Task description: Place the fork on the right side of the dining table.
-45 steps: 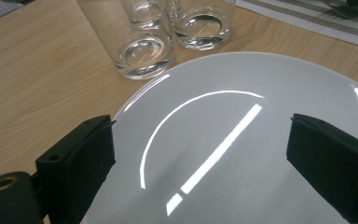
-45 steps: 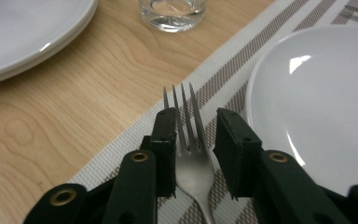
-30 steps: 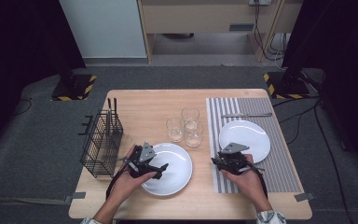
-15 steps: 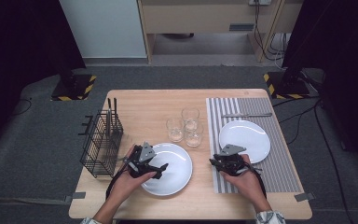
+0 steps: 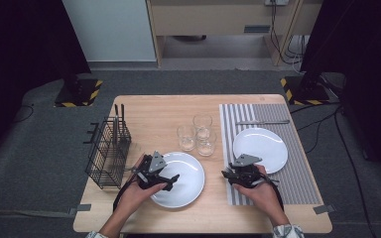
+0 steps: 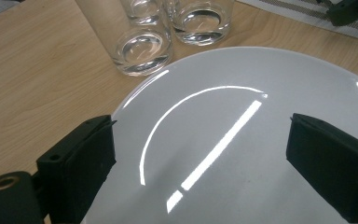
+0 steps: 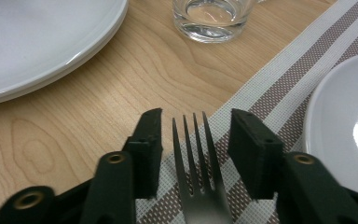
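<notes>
Straddling a fork (image 7: 196, 163), right tongs (image 7: 200, 149) gape slightly.

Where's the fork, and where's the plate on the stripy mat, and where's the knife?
fork (image 7: 195, 154): right gripper view, on its tines between the black jaws.
plate (image 5: 260, 148): high view, middle of its white face.
knife (image 5: 263, 121): high view, along its middle, lying on the mat.

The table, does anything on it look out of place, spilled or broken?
Nothing stands out. The three glasses stand upright and empty, both plates look clean and whole, and the fork lies flat on the striped placemat between the right gripper jaws.
</notes>
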`<action>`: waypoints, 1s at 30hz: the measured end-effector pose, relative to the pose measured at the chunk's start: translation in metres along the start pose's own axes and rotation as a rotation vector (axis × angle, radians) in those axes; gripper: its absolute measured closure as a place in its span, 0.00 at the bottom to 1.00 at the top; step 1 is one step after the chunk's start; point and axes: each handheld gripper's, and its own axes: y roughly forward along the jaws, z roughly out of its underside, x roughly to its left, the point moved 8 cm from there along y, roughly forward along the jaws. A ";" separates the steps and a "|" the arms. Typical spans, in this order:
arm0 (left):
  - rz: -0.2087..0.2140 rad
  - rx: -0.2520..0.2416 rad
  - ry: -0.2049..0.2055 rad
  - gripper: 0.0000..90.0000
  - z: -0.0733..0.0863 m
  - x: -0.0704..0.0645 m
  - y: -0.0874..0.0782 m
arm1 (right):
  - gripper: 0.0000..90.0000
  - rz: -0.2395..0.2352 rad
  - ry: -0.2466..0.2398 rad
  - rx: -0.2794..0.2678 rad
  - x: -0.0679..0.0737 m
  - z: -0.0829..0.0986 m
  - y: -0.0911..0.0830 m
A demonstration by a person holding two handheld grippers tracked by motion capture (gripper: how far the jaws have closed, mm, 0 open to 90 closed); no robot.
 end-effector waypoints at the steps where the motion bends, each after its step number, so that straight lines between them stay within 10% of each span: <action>1: -0.005 0.000 0.003 0.08 0.000 0.000 0.000 | 0.68 -0.002 -0.002 -0.001 0.000 0.000 0.000; 20: -0.010 -0.007 -0.005 0.08 -0.001 0.003 -0.002 | 0.79 0.000 -0.043 0.011 -0.012 -0.018 0.019; 30: -0.006 -0.006 -0.004 0.08 -0.001 0.001 -0.002 | 0.61 -0.018 -0.031 -0.035 -0.006 -0.023 0.015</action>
